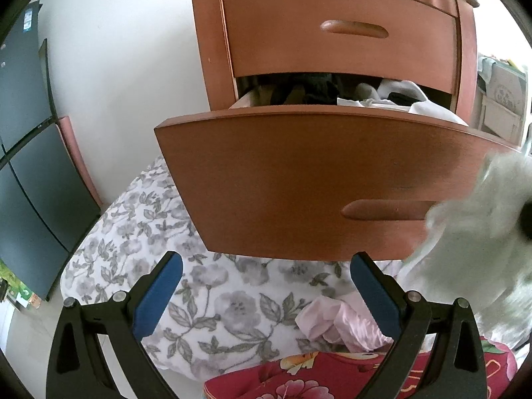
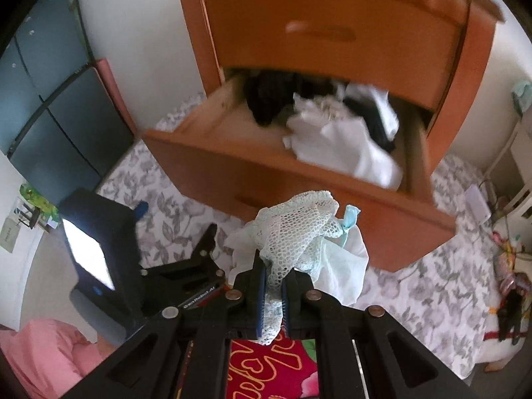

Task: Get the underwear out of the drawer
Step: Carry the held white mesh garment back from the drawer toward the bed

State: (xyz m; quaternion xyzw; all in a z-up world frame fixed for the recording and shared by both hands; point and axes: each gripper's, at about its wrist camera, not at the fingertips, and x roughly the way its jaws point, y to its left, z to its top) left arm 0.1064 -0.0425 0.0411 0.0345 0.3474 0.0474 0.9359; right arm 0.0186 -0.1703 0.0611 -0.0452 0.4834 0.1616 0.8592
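Note:
The lower drawer [image 1: 299, 179] of a brown wooden nightstand stands pulled out, holding a jumble of black and white garments [image 2: 335, 126]. My right gripper [image 2: 273, 271] is shut on pale mint lace underwear [image 2: 299, 232], held in front of and below the drawer [image 2: 232, 166]. In the left wrist view that same underwear [image 1: 478, 232] shows as a blurred pale mass at the right edge. My left gripper [image 1: 266, 267] hangs open below the drawer front, nothing between its blue pads [image 1: 159, 292]. The left gripper's body [image 2: 133, 266] shows at lower left in the right wrist view.
A floral grey-and-white bedspread [image 1: 149, 226] lies beneath the drawer, with a pink garment [image 1: 335, 326] and a red floral cloth [image 1: 299, 379] on it. The upper drawer [image 1: 339, 33] is closed. A dark wardrobe [image 1: 30, 166] stands at left. Boxes [image 1: 498, 99] sit at right.

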